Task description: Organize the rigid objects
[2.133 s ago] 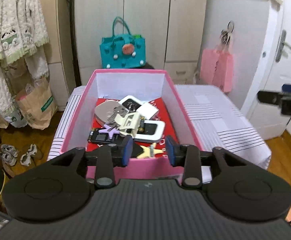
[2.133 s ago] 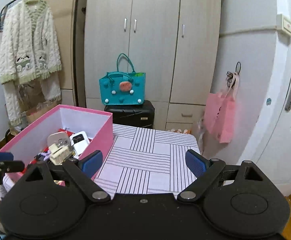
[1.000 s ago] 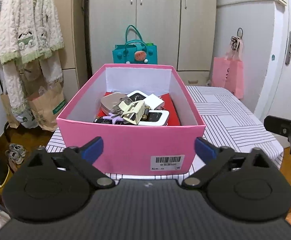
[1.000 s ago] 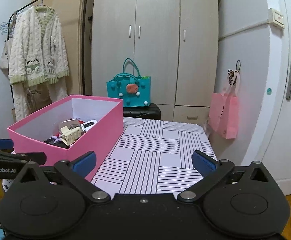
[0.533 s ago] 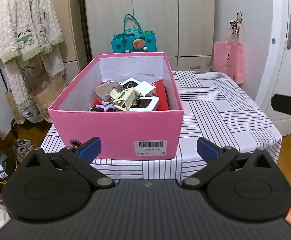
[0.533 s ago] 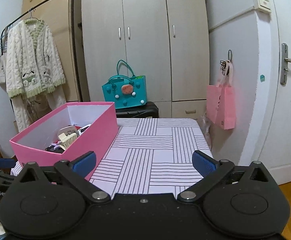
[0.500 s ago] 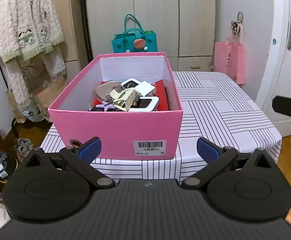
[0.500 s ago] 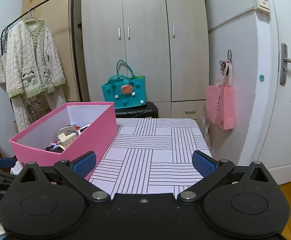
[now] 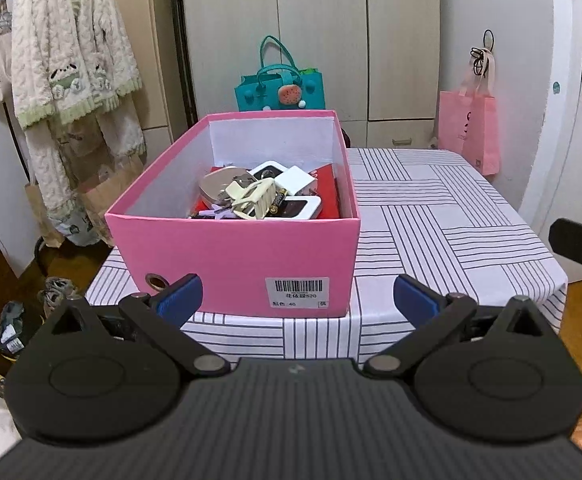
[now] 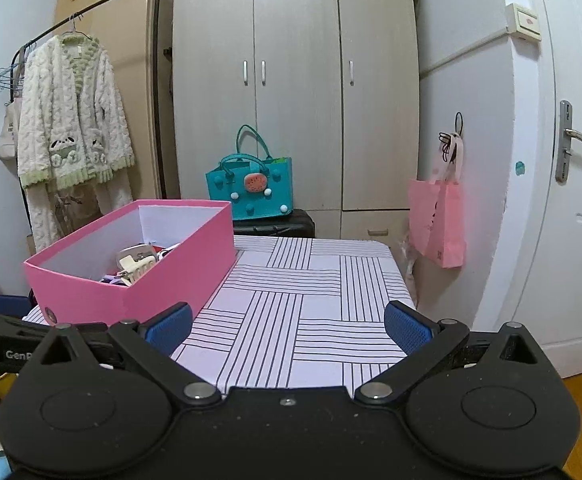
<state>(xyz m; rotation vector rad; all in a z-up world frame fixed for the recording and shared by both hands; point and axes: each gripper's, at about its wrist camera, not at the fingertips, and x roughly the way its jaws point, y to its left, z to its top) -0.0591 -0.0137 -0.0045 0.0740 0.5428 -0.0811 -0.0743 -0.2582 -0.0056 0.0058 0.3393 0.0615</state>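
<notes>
A pink box (image 9: pixel 231 256) stands on the left half of a table with a striped cloth (image 9: pixel 431 216). Inside it lie several small rigid items: a cream hair claw (image 9: pixel 251 200), a white charger block (image 9: pixel 297 180), a white-framed device (image 9: pixel 301 206), a grey case (image 9: pixel 217 184), a purple star piece (image 9: pixel 217 213). My left gripper (image 9: pixel 297 298) is open and empty, held back in front of the box's near wall. My right gripper (image 10: pixel 287 326) is open and empty, before the table's near edge, with the pink box (image 10: pixel 163 280) at its left and the hair claw (image 10: pixel 137 266) showing.
A teal handbag (image 10: pixel 251 188) sits on a black case behind the table. A pink tote (image 10: pixel 437 220) hangs on the right wall beside a white door (image 10: pixel 571 200). A fluffy cardigan (image 10: pixel 71 124) hangs on a rack at left. Shoes (image 9: pixel 57 286) lie on the wooden floor.
Both grippers pulled back from the table. The left one, earlier narrowed over the box contents, stands wide open and empty. In the last half second almost nothing moved.
</notes>
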